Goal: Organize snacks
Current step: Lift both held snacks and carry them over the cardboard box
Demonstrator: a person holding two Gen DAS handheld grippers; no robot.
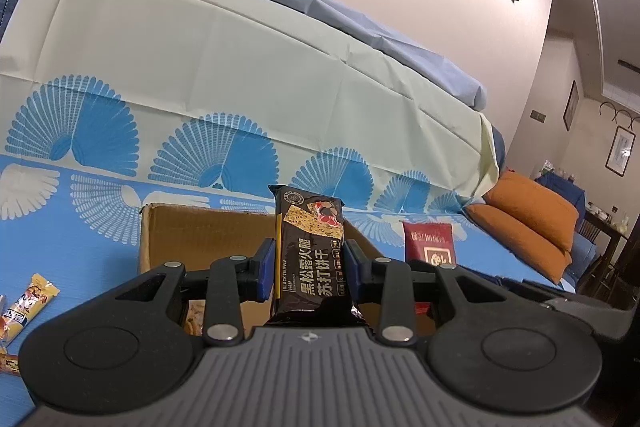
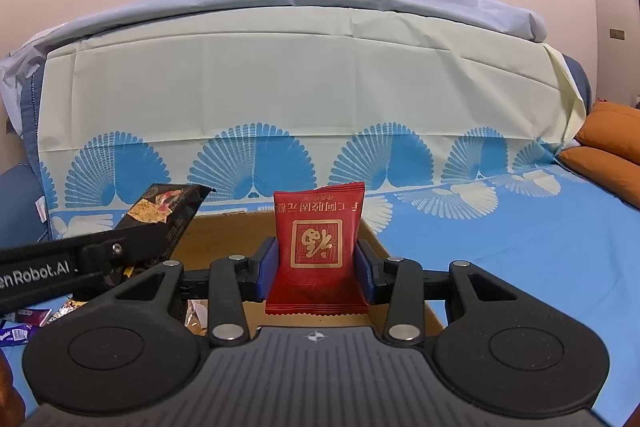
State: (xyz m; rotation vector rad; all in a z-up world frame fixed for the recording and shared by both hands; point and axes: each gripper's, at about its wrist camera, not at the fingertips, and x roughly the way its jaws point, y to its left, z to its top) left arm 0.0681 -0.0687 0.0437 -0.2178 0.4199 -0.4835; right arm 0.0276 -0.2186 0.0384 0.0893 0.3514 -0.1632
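My left gripper (image 1: 308, 269) is shut on a black cracker packet (image 1: 310, 247) with gold lettering, held upright above an open cardboard box (image 1: 200, 235). The same black packet (image 2: 160, 219) and the left gripper's arm show at the left of the right wrist view. Between the blue pads of my right gripper (image 2: 318, 267) stands a red snack packet (image 2: 320, 247) with a gold seal, gripped over the cardboard box (image 2: 224, 231). That red packet (image 1: 430, 241) also appears at the right in the left wrist view. Some wrappers lie inside the box, mostly hidden.
Everything sits on a blue cloth (image 2: 500, 247) with white fan patterns draped over a sofa. Loose yellow snack packets (image 1: 28, 303) lie at the left. Purple wrappers (image 2: 20, 333) lie low left. Orange cushions (image 1: 528, 223) sit at the right.
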